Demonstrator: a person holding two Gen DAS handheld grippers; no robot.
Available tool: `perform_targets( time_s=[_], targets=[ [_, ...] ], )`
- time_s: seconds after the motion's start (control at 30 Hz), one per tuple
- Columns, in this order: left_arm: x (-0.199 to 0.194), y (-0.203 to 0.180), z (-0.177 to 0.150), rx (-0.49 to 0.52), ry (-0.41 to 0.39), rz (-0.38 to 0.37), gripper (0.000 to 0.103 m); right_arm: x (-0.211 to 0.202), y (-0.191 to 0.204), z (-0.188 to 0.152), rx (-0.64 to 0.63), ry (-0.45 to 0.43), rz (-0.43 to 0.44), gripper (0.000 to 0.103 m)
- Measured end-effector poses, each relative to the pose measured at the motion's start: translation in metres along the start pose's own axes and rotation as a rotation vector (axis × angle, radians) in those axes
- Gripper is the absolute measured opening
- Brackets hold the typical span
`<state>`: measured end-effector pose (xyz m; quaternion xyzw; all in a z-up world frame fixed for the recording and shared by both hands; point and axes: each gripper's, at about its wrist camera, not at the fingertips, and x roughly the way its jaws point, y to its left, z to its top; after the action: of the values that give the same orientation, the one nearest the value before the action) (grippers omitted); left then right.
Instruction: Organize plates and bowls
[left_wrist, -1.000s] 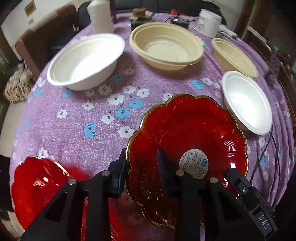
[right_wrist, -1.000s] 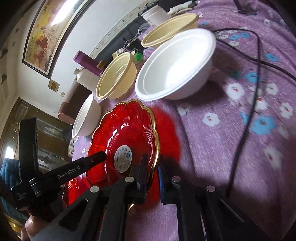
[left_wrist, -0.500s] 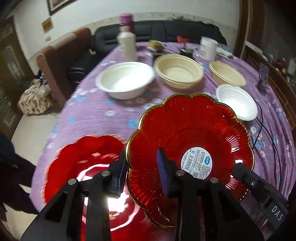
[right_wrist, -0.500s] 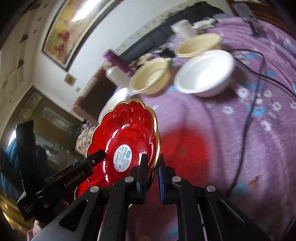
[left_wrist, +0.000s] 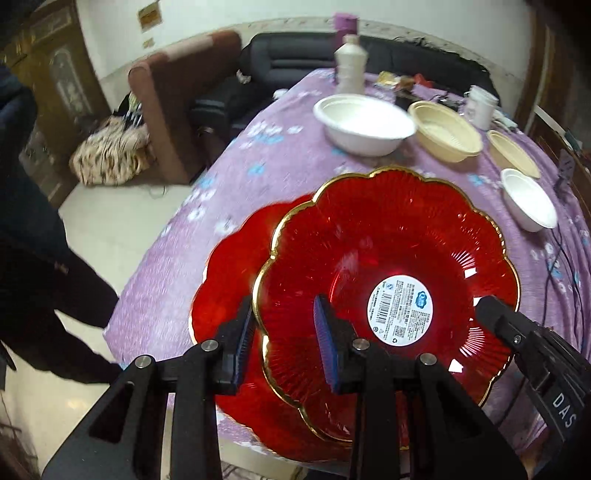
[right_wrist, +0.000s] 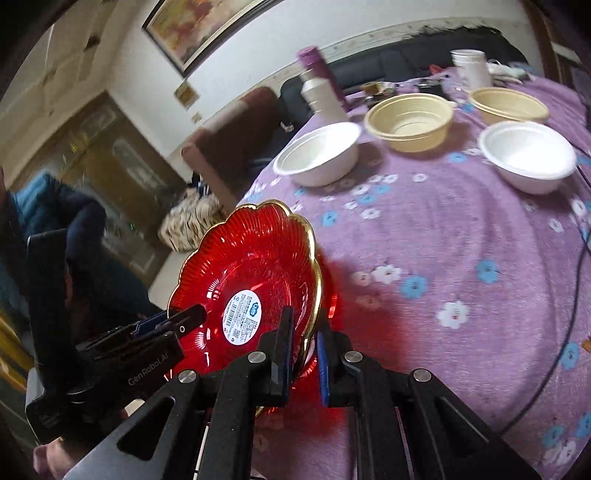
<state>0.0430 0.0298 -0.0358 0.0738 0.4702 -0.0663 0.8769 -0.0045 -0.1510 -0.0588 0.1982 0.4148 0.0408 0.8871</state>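
A red gold-rimmed scalloped plate (left_wrist: 388, 251) with a round white label is held in the air by both grippers. My left gripper (left_wrist: 284, 339) is shut on its near-left rim. My right gripper (right_wrist: 304, 343) is shut on its right rim (right_wrist: 314, 266); its tip also shows in the left wrist view (left_wrist: 491, 310). A second red plate (left_wrist: 229, 273) lies on the purple flowered tablecloth (right_wrist: 443, 236) just below and left of the held one. Two white bowls (right_wrist: 319, 155) (right_wrist: 528, 155) and two beige bowls (right_wrist: 408, 122) (right_wrist: 508, 105) stand farther back.
A white bottle (right_wrist: 323, 96), a purple flask (right_wrist: 314, 62) and a white cup (right_wrist: 471, 68) stand at the far edge. A black cable (right_wrist: 561, 321) runs along the right of the table. A brown chair (left_wrist: 173, 110) and a dark sofa (left_wrist: 295, 62) stand beyond.
Both grippers have lifted the labelled plate off the cloth and carried it left, so it now hangs partly over the second red plate.
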Motion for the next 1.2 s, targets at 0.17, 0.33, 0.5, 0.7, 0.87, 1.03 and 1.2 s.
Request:
perform_targets(
  time_s=[0.17,0.33,0.5,0.7,0.87,1.03,1.2],
  targets=[
    [0.017,0.015,-0.006,-0.036,0.055,-0.008,0.03,0.019,0.018,-0.005,-0.094,0.021,-0.075,0.01],
    [0.027,0.021,-0.009,-0.034,0.073,0.0,0.03,0.031,0.03,-0.008,-0.164,0.02,-0.129,0.015],
    [0.024,0.025,-0.01,-0.015,0.075,-0.005,0.03,0.024,0.035,-0.006,-0.218,-0.008,-0.165,0.018],
    [-0.009,0.027,-0.005,-0.015,-0.073,0.053,0.065,-0.009,0.021,-0.001,-0.221,-0.131,-0.107,0.045],
    [-0.038,0.028,0.001,-0.021,-0.216,0.189,0.085,-0.033,0.024,-0.001,-0.263,-0.203,-0.028,0.05],
    [-0.017,0.033,0.026,-0.079,-0.156,0.1,0.086,-0.035,0.043,0.005,-0.274,-0.197,0.031,0.065],
    [-0.016,0.004,0.028,-0.045,-0.107,0.111,0.086,-0.051,0.028,-0.003,-0.312,-0.247,-0.03,0.067]
  ],
)
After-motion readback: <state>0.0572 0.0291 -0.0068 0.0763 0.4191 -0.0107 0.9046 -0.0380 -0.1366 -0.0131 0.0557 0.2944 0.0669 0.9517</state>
